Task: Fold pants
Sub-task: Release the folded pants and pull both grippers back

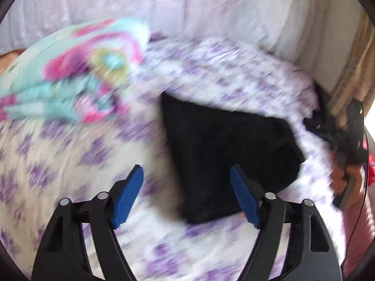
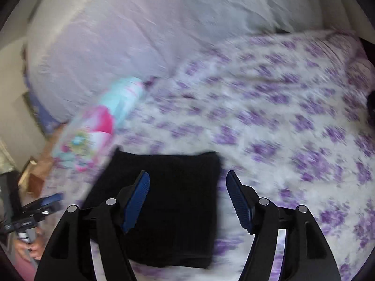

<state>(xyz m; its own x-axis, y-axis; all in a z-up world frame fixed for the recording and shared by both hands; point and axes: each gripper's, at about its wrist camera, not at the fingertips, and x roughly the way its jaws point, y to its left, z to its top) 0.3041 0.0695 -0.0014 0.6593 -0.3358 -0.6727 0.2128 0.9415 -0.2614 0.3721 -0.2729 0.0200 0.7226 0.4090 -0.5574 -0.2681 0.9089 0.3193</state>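
Both claws hang open above a bed, the left claw (image 1: 186, 194) and right claw (image 2: 187, 201) gripping nothing. The folded black pants (image 2: 164, 201) lie flat on the purple-flowered bedspread (image 2: 281, 121); beyond, a bright patterned cloth (image 1: 77, 70) rests near pale pillows (image 2: 117, 35).

Both hands angled down, left gripper (image 1: 186, 195) and right gripper (image 2: 187, 201) with jaws spread wide, nothing pinched in either.

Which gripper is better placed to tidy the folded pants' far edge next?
Probably the right gripper: open, the black pants lie squarely ahead of it. The left gripper, also open, sees them skewed.
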